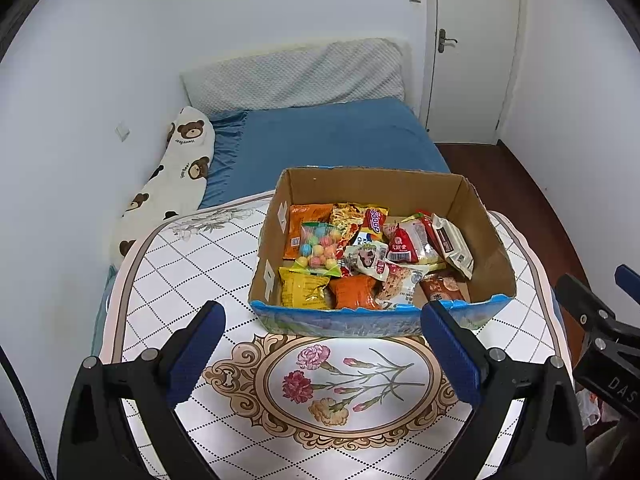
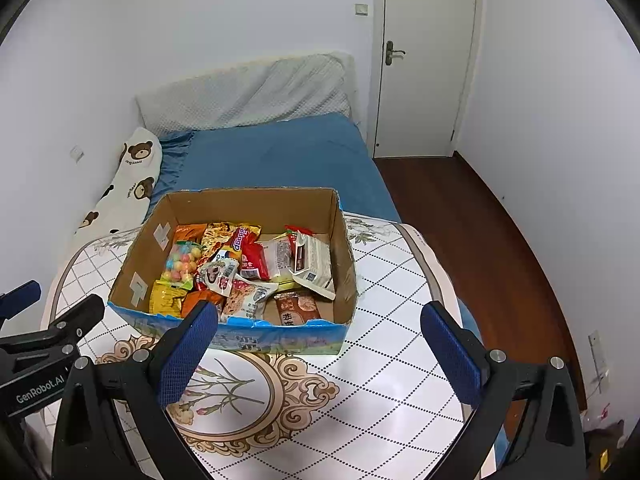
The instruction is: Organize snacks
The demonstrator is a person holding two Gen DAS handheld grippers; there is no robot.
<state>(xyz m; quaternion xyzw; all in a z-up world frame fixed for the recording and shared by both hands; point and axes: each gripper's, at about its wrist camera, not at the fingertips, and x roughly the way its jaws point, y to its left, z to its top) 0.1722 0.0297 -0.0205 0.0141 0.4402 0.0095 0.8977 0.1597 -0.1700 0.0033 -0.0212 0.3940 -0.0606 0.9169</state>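
Observation:
An open cardboard box (image 1: 490, 240) with a blue front stands on a round patterned table (image 1: 200, 264). It holds several snack packets, among them a bag of coloured candy balls (image 1: 318, 246), a yellow packet (image 1: 304, 288) and a white packet (image 1: 454, 244). My left gripper (image 1: 322, 354) is open and empty, just in front of the box over the table. My right gripper (image 2: 320, 356) is open and empty, in front of the box (image 2: 344, 248) and a little to its right. The right gripper also shows at the right edge of the left wrist view (image 1: 600, 320).
A bed with a blue sheet (image 1: 328, 136) lies behind the table, with a bear-print pillow (image 1: 176, 176) on its left. White walls enclose the left side. A closed door (image 1: 472, 48) stands at the back right. Dark wood floor (image 2: 472, 232) runs along the right.

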